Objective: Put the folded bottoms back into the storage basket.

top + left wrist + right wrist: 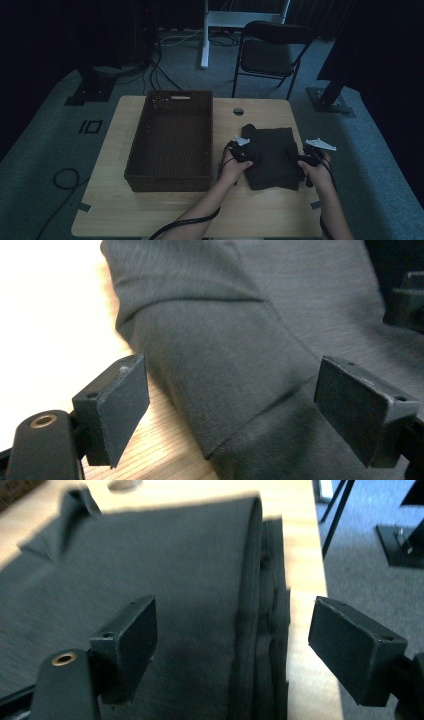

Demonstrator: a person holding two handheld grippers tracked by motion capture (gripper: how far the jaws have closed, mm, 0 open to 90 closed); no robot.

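A folded dark grey cloth lies on the right half of the wooden table. My left gripper hovers at the cloth's left edge, jaws open around a raised fold. At the cloth's right edge my right gripper stands open, its jaws straddling the stacked folded edge. In the left gripper view, the left gripper has nothing pinched. The right gripper in its own view is likewise apart from the cloth.
A dark woven basket, empty, stands on the table's left half. A round hole sits in the tabletop behind the cloth. A black chair and stand bases are on the floor beyond the table.
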